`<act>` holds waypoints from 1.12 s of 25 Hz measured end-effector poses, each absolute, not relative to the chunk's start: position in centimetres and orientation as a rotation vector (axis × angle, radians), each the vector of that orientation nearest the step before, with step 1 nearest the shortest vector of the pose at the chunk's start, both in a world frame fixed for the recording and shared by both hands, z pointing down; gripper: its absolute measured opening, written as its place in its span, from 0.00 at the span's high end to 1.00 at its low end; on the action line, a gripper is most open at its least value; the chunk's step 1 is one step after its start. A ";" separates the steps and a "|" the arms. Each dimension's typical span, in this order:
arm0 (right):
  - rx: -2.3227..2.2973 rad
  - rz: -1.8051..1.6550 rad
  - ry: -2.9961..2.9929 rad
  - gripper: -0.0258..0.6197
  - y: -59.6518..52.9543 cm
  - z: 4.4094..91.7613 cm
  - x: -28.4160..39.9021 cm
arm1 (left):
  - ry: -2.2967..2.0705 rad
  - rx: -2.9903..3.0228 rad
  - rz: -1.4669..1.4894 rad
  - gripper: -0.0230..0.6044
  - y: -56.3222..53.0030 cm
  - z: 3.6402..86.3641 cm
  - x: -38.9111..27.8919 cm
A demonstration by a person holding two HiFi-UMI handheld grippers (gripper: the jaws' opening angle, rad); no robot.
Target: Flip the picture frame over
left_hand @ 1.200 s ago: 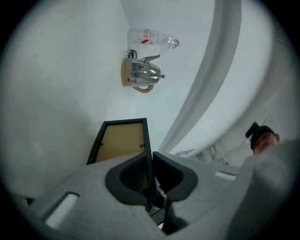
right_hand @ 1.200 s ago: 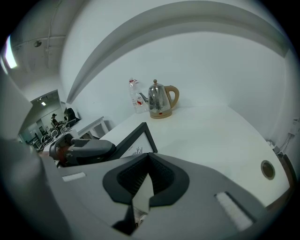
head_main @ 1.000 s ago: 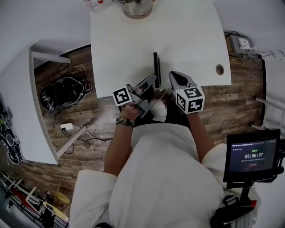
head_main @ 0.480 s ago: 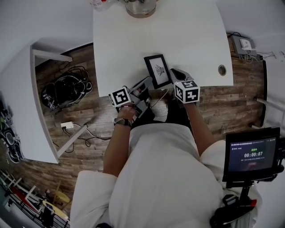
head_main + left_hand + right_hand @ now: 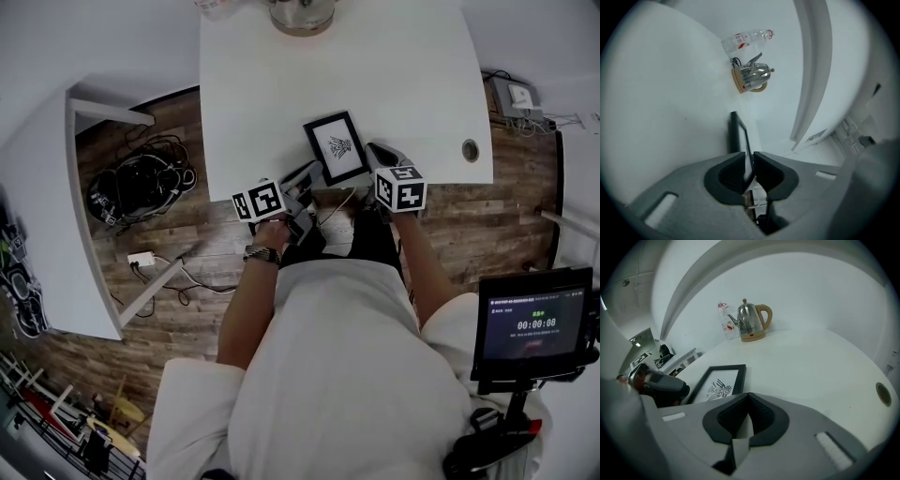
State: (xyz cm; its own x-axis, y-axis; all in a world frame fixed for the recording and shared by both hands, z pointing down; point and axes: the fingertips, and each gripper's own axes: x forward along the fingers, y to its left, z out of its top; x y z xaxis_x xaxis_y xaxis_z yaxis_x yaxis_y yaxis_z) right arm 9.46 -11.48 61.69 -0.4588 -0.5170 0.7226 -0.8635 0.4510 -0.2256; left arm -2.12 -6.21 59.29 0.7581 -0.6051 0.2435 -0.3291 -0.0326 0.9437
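Head view: black rectangular picture frame (image 5: 336, 147) lies print-up, flip apparently done; left gripper (image 5: 749, 161), at its 7 o'clock, pinches its edge; right gripper (image 5: 747, 399) closed, empty.

Picture frame (image 5: 336, 147) black, white insert with black motif. Table (image 5: 394, 84) white. Kettle (image 5: 751, 322) silver, tan handle. Bottle (image 5: 725, 320) clear, red label. Left gripper (image 5: 749, 160) and right gripper (image 5: 747, 397) grey, black pads (image 5: 725, 420), black-and-white marker cubes (image 5: 400, 188). Floor (image 5: 187, 248) brown wood grain.

picture frame (image 5: 336, 147) face up at white table (image 5: 412, 84) edge, between left tongs (image 5: 310, 174) and right tongs (image 5: 376, 151)
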 end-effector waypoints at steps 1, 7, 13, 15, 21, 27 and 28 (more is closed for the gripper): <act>1.148 0.794 -2.133 0.95 -11.4 61.7 9.4 | -0.789 1.654 -0.220 0.87 -6.2 59.4 -2.2; 1.163 0.802 -2.139 0.95 -11.6 61.7 9.4 | -0.874 1.723 -0.111 0.84 -6.7 59.7 -2.6; 1.219 0.777 -2.175 0.96 -13.0 59.7 9.4 | -1.017 1.878 0.121 0.84 -7.8 58.6 -3.8; 1.246 0.743 -2.200 0.96 -13.9 58.4 9.4 | -1.088 1.962 0.224 0.84 -8.7 57.7 -4.3; 1.297 0.591 -2.313 0.96 -14.1 52.2 9.0 | -1.297 2.151 0.338 0.96 -9.9 52.2 -5.6; 1.363 0.407 -2.462 0.96 -15.3 44.0 8.6 | -1.447 2.328 0.363 0.96 -11.4 44.8 -6.5; 1.372 0.382 -2.486 0.96 -15.4 42.4 8.6 | -1.469 2.356 0.359 0.96 -11.5 43.4 -6.6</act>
State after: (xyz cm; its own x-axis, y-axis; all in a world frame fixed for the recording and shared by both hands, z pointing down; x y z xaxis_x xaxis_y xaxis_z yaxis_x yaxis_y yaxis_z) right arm 8.60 -15.36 42.44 -0.5123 -0.7789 0.3618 -0.8515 0.5154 -0.0962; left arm -6.60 -11.46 43.41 0.4335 -0.8144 0.3859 -0.9005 -0.4074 0.1517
